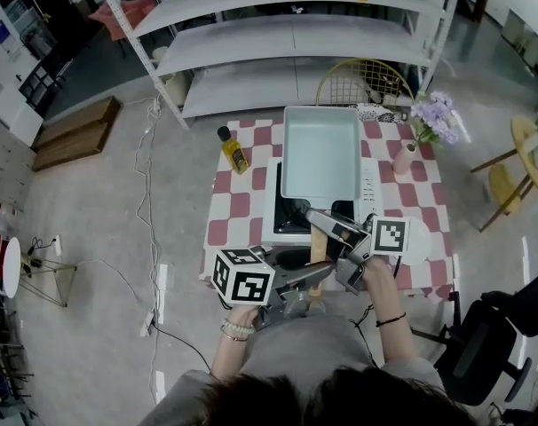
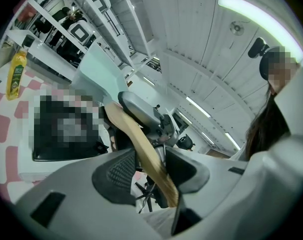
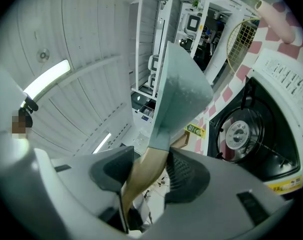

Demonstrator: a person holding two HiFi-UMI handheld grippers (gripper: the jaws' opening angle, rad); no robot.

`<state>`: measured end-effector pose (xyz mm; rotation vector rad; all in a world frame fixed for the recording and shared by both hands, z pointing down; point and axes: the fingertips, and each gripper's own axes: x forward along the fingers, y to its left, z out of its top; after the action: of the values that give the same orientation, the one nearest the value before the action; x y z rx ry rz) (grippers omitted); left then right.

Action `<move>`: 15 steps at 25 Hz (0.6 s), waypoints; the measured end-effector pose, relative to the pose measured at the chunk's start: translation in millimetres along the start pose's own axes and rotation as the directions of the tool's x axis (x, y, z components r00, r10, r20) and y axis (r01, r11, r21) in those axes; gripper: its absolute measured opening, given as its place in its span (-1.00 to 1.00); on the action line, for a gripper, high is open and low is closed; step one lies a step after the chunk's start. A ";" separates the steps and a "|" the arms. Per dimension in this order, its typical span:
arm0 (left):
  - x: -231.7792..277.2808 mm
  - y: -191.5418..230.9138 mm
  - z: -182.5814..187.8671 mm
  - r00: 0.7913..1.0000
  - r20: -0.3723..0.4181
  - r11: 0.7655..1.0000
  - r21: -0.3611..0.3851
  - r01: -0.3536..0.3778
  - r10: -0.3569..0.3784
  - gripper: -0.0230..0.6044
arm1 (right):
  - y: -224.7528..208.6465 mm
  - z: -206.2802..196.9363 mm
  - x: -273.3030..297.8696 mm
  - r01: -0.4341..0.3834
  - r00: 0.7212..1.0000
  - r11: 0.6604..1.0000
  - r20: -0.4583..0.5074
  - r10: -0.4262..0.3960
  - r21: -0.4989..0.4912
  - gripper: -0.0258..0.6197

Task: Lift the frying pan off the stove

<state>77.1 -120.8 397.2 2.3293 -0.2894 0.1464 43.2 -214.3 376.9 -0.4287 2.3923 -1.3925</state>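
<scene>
**Both grippers hold a frying pan [image 1: 320,153] by its handle, clear of the stove [image 1: 368,193]**

Seen from the person's head, a white stove with a black burner [image 3: 240,133] sits on a table [image 1: 238,207] covered in red and white checks. A pale green, rectangular frying pan hangs over the back half of the stove. Its wooden handle [image 1: 318,245] reaches over the stove's front edge, towards the person.

The left gripper [image 1: 315,280] comes in from the stove's front left and is clamped on the end of the handle. In its own view the wood runs between its two dark pads, pressed on both sides. The right gripper [image 1: 322,224] comes in from the stove's front right and grips the handle further along, nearer the pan. Its pads stand fairly wide apart and close on the wood just below the point where handle meets pan.

In the right gripper view the pan is tilted up, apart from the bare burner beside it.

A yellow oil bottle [image 1: 234,151] stands left of the stove. A pink vase [image 1: 404,157] with purple flowers stands to its right. White shelves [image 1: 287,38] rise behind it.
</scene>
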 end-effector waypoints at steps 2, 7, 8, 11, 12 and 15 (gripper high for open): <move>-0.8 -3.8 1.6 1.000 0.005 1.000 0.006 0.002 -0.002 -0.29 | 4.0 0.9 -0.8 0.000 1.000 1.000 0.001 0.000 -0.007 -0.26; -1.7 -10.1 7.5 1.000 0.016 1.000 0.030 0.007 -0.008 -0.29 | 13.7 6.0 -0.3 -0.009 1.000 1.000 0.005 0.010 -0.030 -0.26; -1.9 -11.0 8.4 1.000 0.016 0.999 0.034 0.009 -0.009 -0.29 | 15.5 6.8 0.0 -0.013 1.000 0.999 0.007 0.013 -0.033 -0.26; -3.6 -14.4 9.9 1.000 0.020 0.999 0.044 0.011 -0.012 -0.29 | 21.2 7.4 0.6 -0.021 1.000 0.999 0.011 0.022 -0.038 -0.26; -4.3 -15.9 10.6 1.000 0.022 0.999 0.046 0.012 -0.013 -0.30 | 23.0 7.5 0.7 -0.022 1.000 0.999 0.012 0.022 -0.038 -0.26; -5.7 -20.1 13.2 0.999 0.030 0.998 0.060 0.015 -0.016 -0.30 | 29.0 9.1 0.8 -0.028 0.999 0.999 0.018 0.028 -0.045 -0.26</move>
<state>76.8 -115.7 373.0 2.3941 -0.2855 0.1134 43.9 -207.9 347.2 -0.4161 2.4093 -1.3194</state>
